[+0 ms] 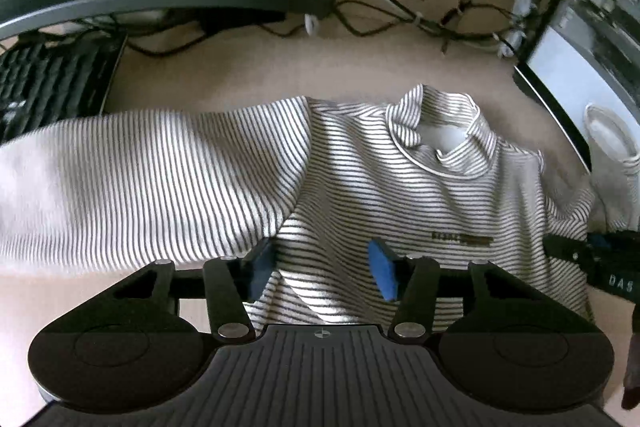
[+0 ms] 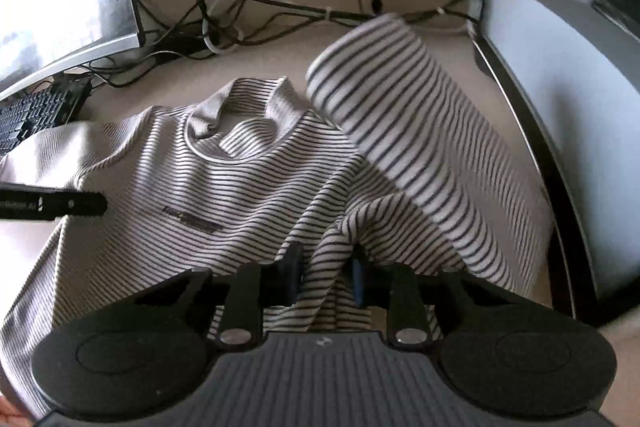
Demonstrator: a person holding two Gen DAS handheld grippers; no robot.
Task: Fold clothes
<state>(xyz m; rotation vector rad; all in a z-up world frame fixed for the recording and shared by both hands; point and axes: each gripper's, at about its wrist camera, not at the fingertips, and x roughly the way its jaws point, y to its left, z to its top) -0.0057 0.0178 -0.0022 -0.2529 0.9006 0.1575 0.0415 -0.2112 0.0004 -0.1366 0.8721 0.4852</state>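
On the counter [image 1: 248, 67], between the keyboard [image 1: 48, 83] at the left edge and the big dark screen [image 2: 560, 87] at the right edge, lies our striped shirt [image 1: 380, 195]. Its front faces up, and its collar [image 1: 436, 131] points to the back edge, where the cables [image 1: 400, 15] are. So the long way of the shirt's body runs from the back edge to the front edge, straight toward us.

Our left tongs [image 1: 322, 267] hang over the lower middle of the shirt. The two blue pads [image 1: 382, 267] stand wide apart, and nothing is between them. They hold nothing.

Our right tongs [image 2: 326, 277] are on the right side of the shirt. They are pinched onto a raised fold of striped cloth, and the cloth bunches up between the pads. The right sleeve [image 2: 408, 107] lifts up from there and leans toward the back right corner. It looks blurry.

The left sleeve [image 1: 120, 179] sticks out sideways toward the keyboard. Its long way runs across the counter, not toward us. It starts just left of our left tongs, so that hand is much nearer to it than the right one.

We think the shirt is partly through being folded, with both sleeves still out to the sides. The right sleeve would need to swing left over the chest. We cannot see the bottom hem.
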